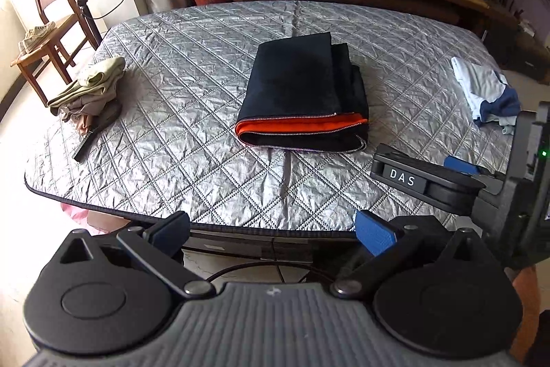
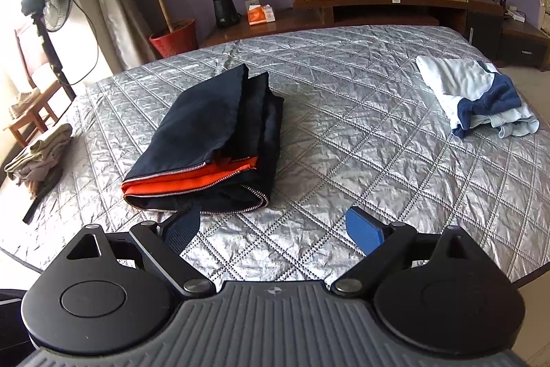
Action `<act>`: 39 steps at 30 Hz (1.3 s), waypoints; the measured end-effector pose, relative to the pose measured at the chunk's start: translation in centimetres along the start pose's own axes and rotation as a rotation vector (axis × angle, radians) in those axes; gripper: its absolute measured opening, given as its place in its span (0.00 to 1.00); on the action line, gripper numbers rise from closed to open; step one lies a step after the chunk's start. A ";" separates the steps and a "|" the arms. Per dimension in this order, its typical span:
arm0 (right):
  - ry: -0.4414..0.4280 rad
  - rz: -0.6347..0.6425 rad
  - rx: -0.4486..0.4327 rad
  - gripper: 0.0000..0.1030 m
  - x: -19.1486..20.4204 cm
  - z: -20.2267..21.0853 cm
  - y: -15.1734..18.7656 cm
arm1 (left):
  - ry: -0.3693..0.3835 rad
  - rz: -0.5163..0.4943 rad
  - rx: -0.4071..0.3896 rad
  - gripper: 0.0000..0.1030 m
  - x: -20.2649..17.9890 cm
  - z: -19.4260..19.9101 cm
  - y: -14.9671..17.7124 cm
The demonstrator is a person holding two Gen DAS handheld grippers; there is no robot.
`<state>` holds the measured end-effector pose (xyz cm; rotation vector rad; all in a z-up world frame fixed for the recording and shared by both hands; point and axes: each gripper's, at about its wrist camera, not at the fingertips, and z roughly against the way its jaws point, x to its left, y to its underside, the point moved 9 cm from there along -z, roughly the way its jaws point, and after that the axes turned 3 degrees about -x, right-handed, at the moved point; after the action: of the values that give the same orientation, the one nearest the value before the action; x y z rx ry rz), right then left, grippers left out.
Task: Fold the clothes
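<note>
Left gripper point(image 1: 273, 231) spread wide and empty above the near table edge, right gripper point(image 2: 273, 231) likewise released — holding nothing, folded dark jacket point(image 2: 209, 143) with orange lining lying mid-table on the quilted silver cover point(image 2: 361, 133), just beyond the right gripper

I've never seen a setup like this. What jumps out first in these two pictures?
The folded dark jacket with its bright orange lining lies mid-table on the silver quilted cover. Two smaller clothing heaps flank it: a beige pile at the left edge and a white and blue bundle at the right. In the foreground, the left claw and right claw hang open, holding nothing.
</note>
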<state>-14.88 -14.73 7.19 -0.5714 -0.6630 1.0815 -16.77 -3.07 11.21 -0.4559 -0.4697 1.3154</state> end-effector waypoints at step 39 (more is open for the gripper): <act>-0.005 0.016 0.009 0.92 0.3 0.1 0.3 | 0.002 0.004 -0.003 0.99 0.0 0.3 0.2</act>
<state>-15.05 -14.29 7.16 -0.5670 -0.6585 1.1007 -17.12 -3.04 11.38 -0.4610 -0.4692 1.3183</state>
